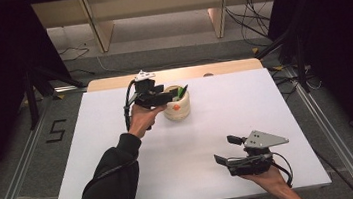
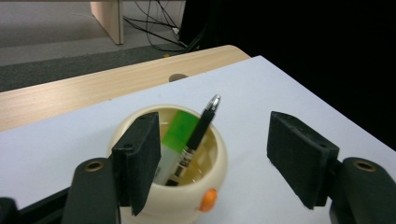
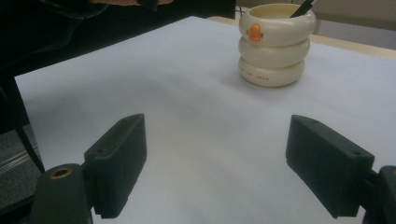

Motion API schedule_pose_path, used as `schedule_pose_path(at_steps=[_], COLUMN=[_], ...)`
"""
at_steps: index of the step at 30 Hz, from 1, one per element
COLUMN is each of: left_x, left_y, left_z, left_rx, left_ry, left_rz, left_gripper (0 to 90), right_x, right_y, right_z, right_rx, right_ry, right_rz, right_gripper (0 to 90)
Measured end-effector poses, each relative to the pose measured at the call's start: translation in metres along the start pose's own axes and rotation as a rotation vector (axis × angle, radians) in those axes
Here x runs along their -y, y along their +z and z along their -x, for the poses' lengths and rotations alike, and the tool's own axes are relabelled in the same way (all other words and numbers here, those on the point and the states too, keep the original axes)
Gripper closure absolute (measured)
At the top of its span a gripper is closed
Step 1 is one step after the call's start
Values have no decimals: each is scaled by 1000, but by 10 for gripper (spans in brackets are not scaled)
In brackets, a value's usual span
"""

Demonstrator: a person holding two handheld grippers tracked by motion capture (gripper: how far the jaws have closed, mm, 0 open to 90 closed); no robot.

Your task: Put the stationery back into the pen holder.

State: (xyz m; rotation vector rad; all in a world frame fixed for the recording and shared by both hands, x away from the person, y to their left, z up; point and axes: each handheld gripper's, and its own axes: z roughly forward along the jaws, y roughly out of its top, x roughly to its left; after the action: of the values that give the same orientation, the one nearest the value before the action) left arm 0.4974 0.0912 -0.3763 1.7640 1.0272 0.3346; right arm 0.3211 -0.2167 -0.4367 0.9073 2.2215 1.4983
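The left gripper (image 2: 212,161), jaws spread, revealed a black pen (image 2: 196,135) and green marker (image 2: 176,133) inside the cream holder (image 3: 275,44); the right gripper (image 3: 236,170) gaped over bare paper

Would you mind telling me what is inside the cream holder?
Inside the cream holder stand a green-capped marker and a black pen. Their lower ends and the holder's bottom are hidden by its wall.
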Motion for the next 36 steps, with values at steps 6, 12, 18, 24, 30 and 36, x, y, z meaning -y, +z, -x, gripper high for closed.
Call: schedule_pose_path(at_steps=[6, 12, 18, 24, 30, 36], left_x=[8, 20, 31, 46, 68, 86], left_y=[-16, -32, -47, -69, -85, -90], left_z=[11, 14, 21, 30, 33, 41], left_rx=[34, 68, 77, 86, 117, 139], left_ry=[33, 29, 54, 82, 86, 135], left_rz=[-3, 14, 20, 17, 31, 21], left_gripper=[289, 260, 245, 234, 211, 192], right_x=[-1, 0, -1, 0, 0, 0], right_y=[0, 0, 0, 0, 0, 0], right_z=[-1, 0, -1, 2, 2, 3], right_rx=[4, 4, 1, -8, -6, 0], right_ry=[-3, 1, 4, 30, 37, 35], right_rz=[0, -5, 0, 8, 10, 14], right_gripper=[211, 211, 210, 209, 209, 208])
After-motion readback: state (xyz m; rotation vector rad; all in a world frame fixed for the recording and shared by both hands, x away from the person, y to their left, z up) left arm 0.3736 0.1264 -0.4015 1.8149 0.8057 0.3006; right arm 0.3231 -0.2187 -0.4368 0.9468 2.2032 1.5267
